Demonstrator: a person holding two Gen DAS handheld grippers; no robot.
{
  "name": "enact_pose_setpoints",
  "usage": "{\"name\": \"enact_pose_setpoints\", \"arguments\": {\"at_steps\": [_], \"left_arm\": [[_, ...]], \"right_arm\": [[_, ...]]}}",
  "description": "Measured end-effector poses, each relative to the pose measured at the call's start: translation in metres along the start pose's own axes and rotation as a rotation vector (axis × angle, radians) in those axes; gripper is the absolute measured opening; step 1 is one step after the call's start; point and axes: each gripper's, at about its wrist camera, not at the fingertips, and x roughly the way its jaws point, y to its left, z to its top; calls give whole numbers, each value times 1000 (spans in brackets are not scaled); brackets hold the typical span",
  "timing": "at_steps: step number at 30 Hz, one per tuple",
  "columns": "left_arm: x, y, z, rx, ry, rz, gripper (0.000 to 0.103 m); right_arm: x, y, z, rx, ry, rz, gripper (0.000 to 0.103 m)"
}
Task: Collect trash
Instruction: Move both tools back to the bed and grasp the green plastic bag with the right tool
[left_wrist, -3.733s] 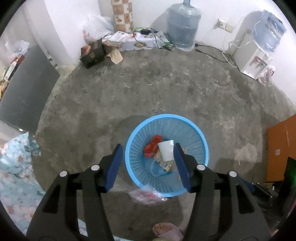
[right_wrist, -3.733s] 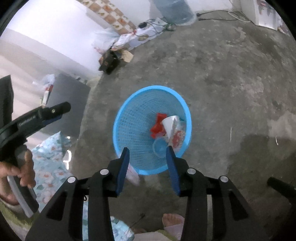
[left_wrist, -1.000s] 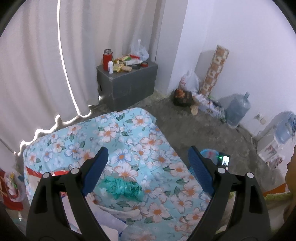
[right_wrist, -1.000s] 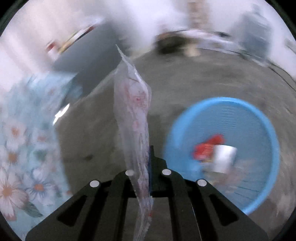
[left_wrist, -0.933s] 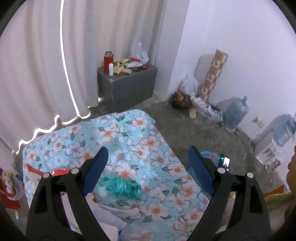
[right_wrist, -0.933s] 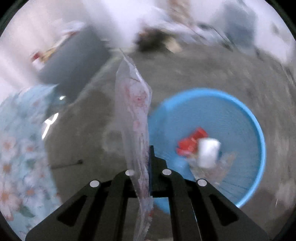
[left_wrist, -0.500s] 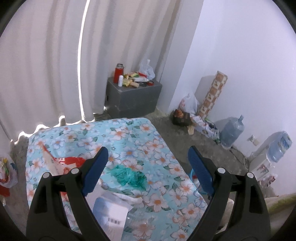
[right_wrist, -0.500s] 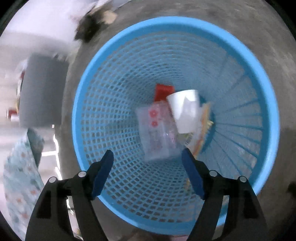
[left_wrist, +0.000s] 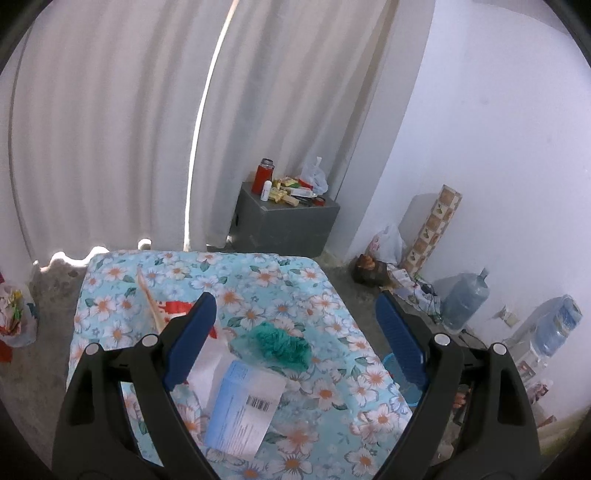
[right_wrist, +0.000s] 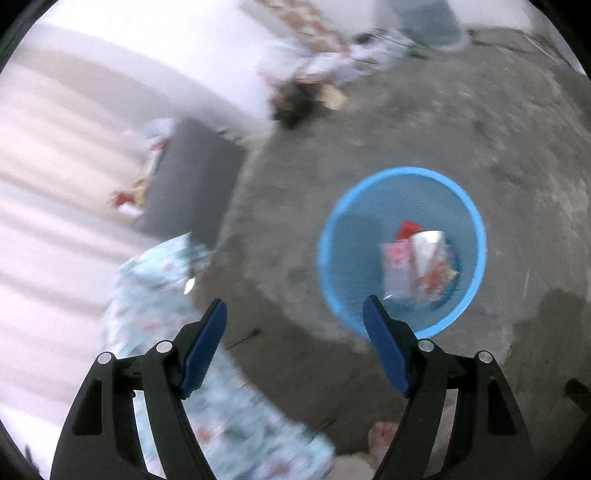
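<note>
My left gripper is open and empty above a table with a floral cloth. On the cloth lie a teal crumpled wad, a blue-and-white printed packet, white paper and a red-and-white wrapper. My right gripper is open and empty above the concrete floor, left of the blue mesh basket. The clear red-printed plastic bag lies in the basket with a white cup and other trash. The basket's edge shows past the table in the left wrist view.
A grey cabinet with bottles and snacks stands by the curtain. Water jugs, a dispenser and clutter line the far wall. A plastic bag sits on the floor at left. A bare foot is near my right gripper.
My right gripper opened and dropped the plastic bag into the basket, then pulled back and left. My left gripper rose and tilted over the table, staying open.
</note>
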Motion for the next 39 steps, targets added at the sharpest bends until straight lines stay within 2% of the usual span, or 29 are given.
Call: {"name": "enact_pose_setpoints", "arguments": {"at_steps": [6,12,15,17,19,21,24,25,30,34,39], "left_arm": [[-4,17,-22,-15,7,29,84],[1,38,-53,-48,26,84,84],[3,47,-66,-77,23,113,84],[2,45,-79,-55,6,117,84],[1,37,-91,-3,-11,91,84],[2,26,-104,57,-15,35,83],[11,5,-129,158,11,-48,84],[17,1,-136,177,31,-55,83],[35,1,-154,135,82,-111,80],[35,12,-150,120,54,-84,77],[26,43,-134,61,-18,-24,72]], "right_arm": [[-22,89,-49,-206,94,133,74],[-1,201,-109,-457,245,265,74],[16,255,-139,-597,293,271,71],[30,288,-155,-684,311,280,71],[45,307,-164,-727,334,283,70],[60,324,-171,-755,359,293,68],[85,347,-177,-795,395,277,67],[93,352,-180,-799,401,261,66],[124,381,-193,-867,432,239,66],[149,395,-208,-909,461,188,66],[155,398,-221,-907,490,197,49]]}}
